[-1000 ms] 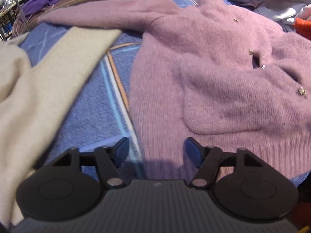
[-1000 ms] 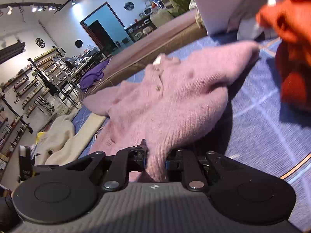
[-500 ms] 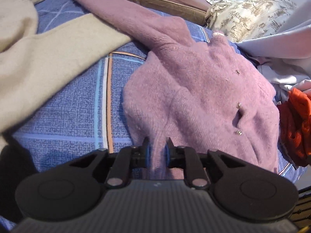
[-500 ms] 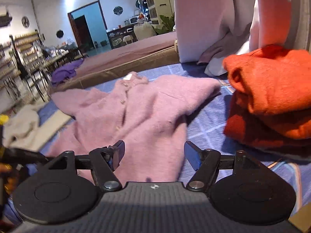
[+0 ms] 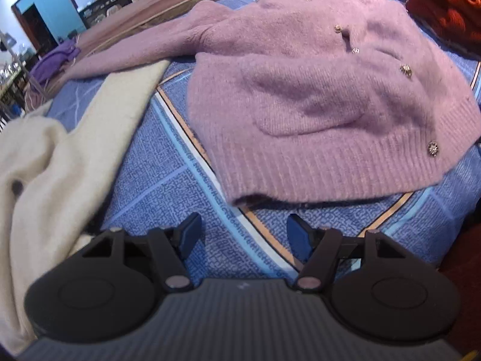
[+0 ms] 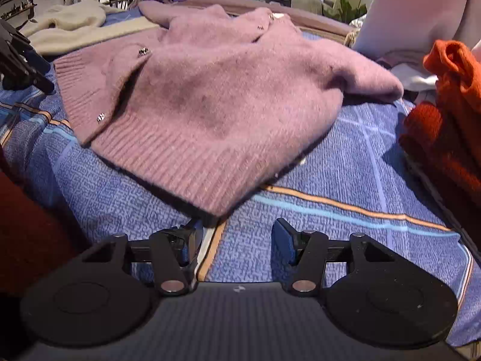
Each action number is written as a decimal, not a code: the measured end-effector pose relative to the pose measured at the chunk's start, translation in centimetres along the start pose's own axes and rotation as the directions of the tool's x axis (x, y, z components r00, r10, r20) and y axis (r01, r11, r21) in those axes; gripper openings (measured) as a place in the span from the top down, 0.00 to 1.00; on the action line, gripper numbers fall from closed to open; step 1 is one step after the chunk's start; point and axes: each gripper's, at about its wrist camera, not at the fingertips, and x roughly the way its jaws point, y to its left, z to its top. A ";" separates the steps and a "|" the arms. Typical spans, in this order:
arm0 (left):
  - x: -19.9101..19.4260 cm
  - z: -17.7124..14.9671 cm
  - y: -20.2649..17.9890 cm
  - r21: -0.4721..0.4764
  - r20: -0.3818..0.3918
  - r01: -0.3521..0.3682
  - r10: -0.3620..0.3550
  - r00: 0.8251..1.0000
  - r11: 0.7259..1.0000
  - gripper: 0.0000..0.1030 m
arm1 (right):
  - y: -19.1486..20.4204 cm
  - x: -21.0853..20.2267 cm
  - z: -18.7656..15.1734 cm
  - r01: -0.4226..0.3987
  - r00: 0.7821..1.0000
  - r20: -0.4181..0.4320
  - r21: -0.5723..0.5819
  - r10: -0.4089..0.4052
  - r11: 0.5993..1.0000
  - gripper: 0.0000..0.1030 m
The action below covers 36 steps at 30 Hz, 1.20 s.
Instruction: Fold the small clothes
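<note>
A fuzzy lilac cardigan (image 5: 315, 90) with small metal buttons lies flat, front up, on the blue patterned bedspread (image 5: 168, 186). One sleeve stretches to the far left. It also shows in the right wrist view (image 6: 210, 90), its ribbed hem toward me. My left gripper (image 5: 242, 234) is open and empty, just short of the hem's left corner. My right gripper (image 6: 236, 237) is open and empty, just short of the hem's right corner. The left gripper also shows at the left edge of the right wrist view (image 6: 21, 66).
A cream sweater (image 5: 60, 156) lies left of the cardigan. Orange-red knitwear (image 6: 445, 126) is piled at the right. A purple garment (image 5: 54, 60) lies far back by a brown bed edge (image 5: 168, 3). The bedspread (image 6: 345, 180) stretches between the cardigan and the orange pile.
My left gripper had shut on the cardigan's hem, then let go and drew back. My right gripper let go of the hem earlier and stays open. The cardigan now lies flatter.
</note>
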 end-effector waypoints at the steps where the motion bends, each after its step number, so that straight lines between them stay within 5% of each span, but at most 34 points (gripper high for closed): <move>1: 0.3 0.1 -0.5 0.032 0.029 -0.028 0.028 0.999 0.999 0.39 | 0.1 -0.1 0.1 0.011 0.999 0.050 0.002 -0.012 1.000 0.13; 7: 1.5 2.9 -2.0 0.156 0.136 -0.147 0.126 0.983 0.977 0.70 | -0.7 0.7 3.1 0.018 0.982 0.187 0.077 -0.033 0.997 0.14; 13: 2.4 8.7 0.1 0.036 0.181 -0.043 0.035 0.983 0.998 0.72 | -3.4 2.2 7.9 -0.060 0.981 0.195 0.282 0.004 0.957 0.13; 14: 2.9 9.7 0.5 0.001 0.183 -0.018 0.018 0.983 1.000 0.78 | -3.8 2.6 8.7 -0.062 0.983 0.183 0.312 0.004 0.948 0.13; 18: 5.3 13.1 3.3 -0.233 0.207 0.169 -0.121 0.971 0.958 1.00 | -5.5 5.4 11.0 -0.110 0.989 0.134 0.409 0.060 0.906 0.65; 20: 6.5 14.2 3.6 -0.244 0.176 0.152 -0.110 0.978 0.958 1.00 | -6.5 6.6 11.0 -0.114 0.992 0.097 0.484 0.077 0.867 0.68; 21: 6.9 14.6 3.4 -0.213 0.149 0.137 -0.106 0.983 0.967 0.99 | -6.9 6.5 10.6 -0.133 0.991 0.097 0.529 0.096 0.838 0.67; 23: 6.7 14.2 2.6 -0.162 0.135 0.102 -0.081 0.988 0.981 0.96 | -6.9 5.7 9.7 -0.143 0.990 0.095 0.538 0.109 0.830 0.46; 24: 6.3 13.8 2.4 -0.149 0.136 0.094 -0.074 0.988 0.984 0.92 | -6.5 5.2 9.2 -0.125 0.992 0.084 0.510 0.095 0.851 0.30; 26: 5.2 12.8 2.6 -0.159 0.153 0.087 -0.062 0.986 0.983 0.83 | -5.0 4.3 8.0 -0.061 0.997 0.066 0.426 0.036 0.903 0.24; 28: 3.4 11.3 3.5 -0.183 0.182 0.103 -0.070 0.981 0.978 0.64 | -3.7 4.3 6.7 -0.009 1.000 0.028 0.374 -0.002 0.927 0.12; 30: 1.4 9.3 3.7 -0.177 0.212 0.094 -0.055 0.976 0.980 0.40 | -3.3 4.5 5.5 0.020 1.000 -0.018 0.410 -0.014 0.912 0.12; 33: -1.0 5.9 2.5 -0.035 0.209 0.026 -0.018 0.978 0.999 0.38 | -3.1 3.9 4.3 0.072 0.996 0.005 0.465 -0.084 0.883 0.17; 36: -2.5 2.1 0.6 0.159 0.224 -0.072 0.035 0.974 0.985 0.38 | -4.0 2.4 4.5 0.042 0.988 0.103 0.551 -0.118 0.833 0.17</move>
